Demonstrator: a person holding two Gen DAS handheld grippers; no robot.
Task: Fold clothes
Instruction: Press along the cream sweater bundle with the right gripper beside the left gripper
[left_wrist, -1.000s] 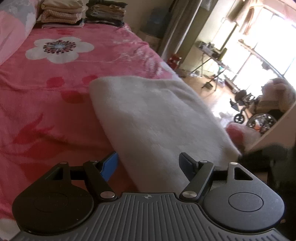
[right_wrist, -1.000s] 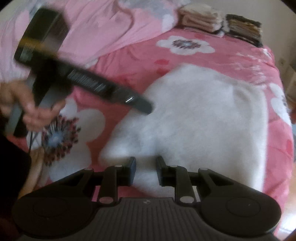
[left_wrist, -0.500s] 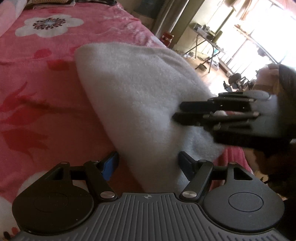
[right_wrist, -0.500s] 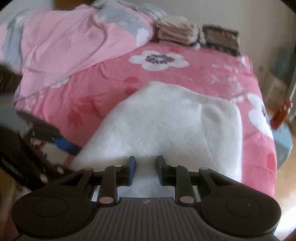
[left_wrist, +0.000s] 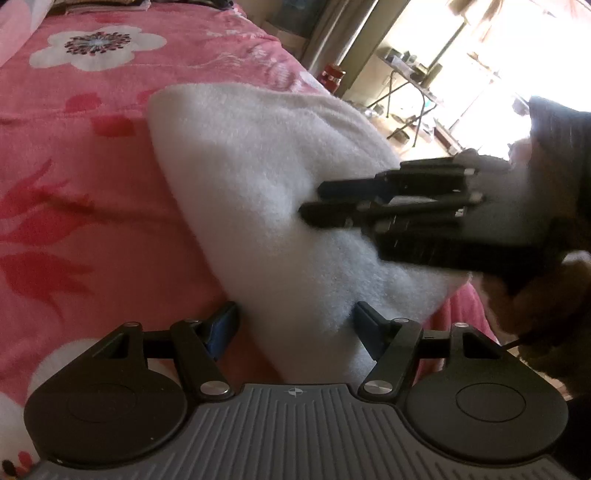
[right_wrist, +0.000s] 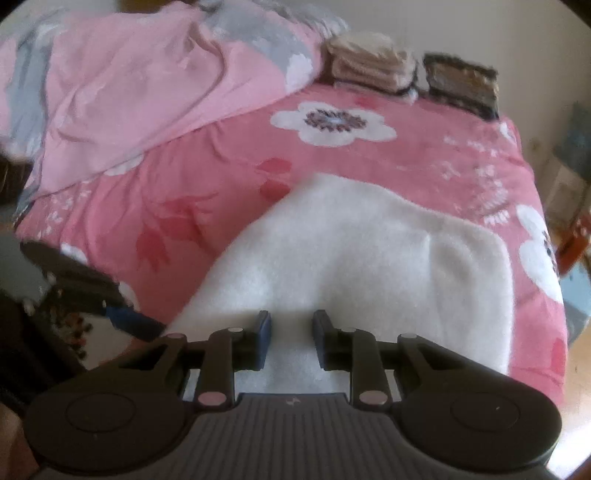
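A white fleece garment lies folded on the pink flowered bedspread. My left gripper is open wide, and the garment's near corner lies between its fingers. My right gripper, held by a hand, reaches in from the right, its fingertips low over the middle of the fleece. In the right wrist view the garment spreads ahead. The right gripper stands over its near edge with a narrow gap and nothing pinched. The left gripper's blue-padded finger shows at the lower left.
A beige stack of folded clothes and a dark stack sit at the far end of the bed. A crumpled pink and grey quilt fills the far left. The bed edge drops to the floor on the right, by a folding table.
The right gripper has swung from the left of the bed to over the white garment. The left gripper has stayed open at the garment's near corner, slightly closer.
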